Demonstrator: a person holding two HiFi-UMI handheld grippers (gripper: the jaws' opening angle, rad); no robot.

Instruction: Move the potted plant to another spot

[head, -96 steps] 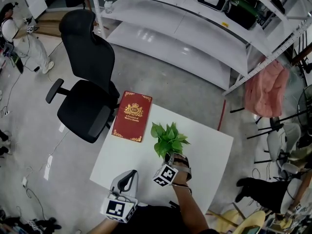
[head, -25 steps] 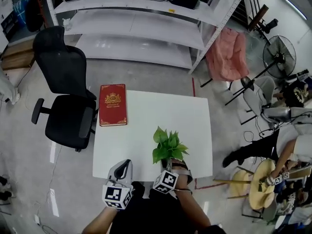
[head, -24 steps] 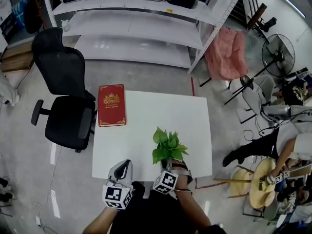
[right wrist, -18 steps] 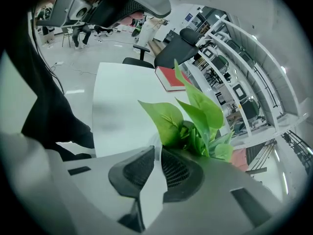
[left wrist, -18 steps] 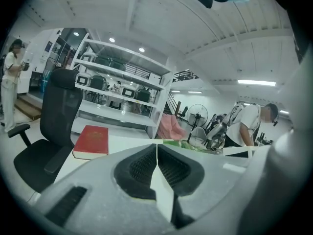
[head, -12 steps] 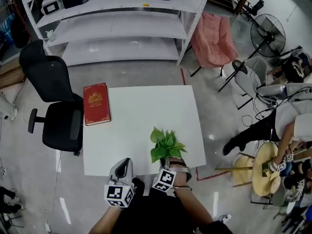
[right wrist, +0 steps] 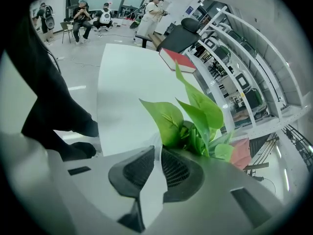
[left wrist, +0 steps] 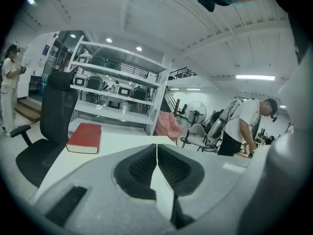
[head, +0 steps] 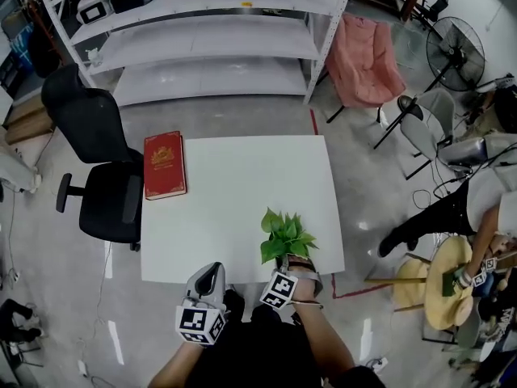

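The potted plant [head: 284, 234], a small bunch of green leaves, stands near the front right corner of the white table [head: 242, 184]. Its pot is hidden under the leaves. My right gripper [head: 287, 259] is at the plant's near side, shut on it. In the right gripper view the leaves [right wrist: 195, 114] rise just past that gripper [right wrist: 159, 149], whose jaws are closed to a thin slit. My left gripper [head: 212, 267] hovers at the table's front edge, left of the plant, shut on nothing. In its own view the left gripper [left wrist: 156, 146] shows its pads touching.
A red book [head: 164, 164] lies at the table's far left edge. A black office chair [head: 97, 176] stands left of the table. White shelves [head: 210, 31] are behind it, a pink-draped chair [head: 363, 55] at the back right, and a person [head: 468, 208] and a round stool [head: 448, 289] at the right.
The plant has gone with my right gripper from nearer the table's middle to its front right corner. Over the last second the head view has shifted. The left gripper has stayed at the front edge.
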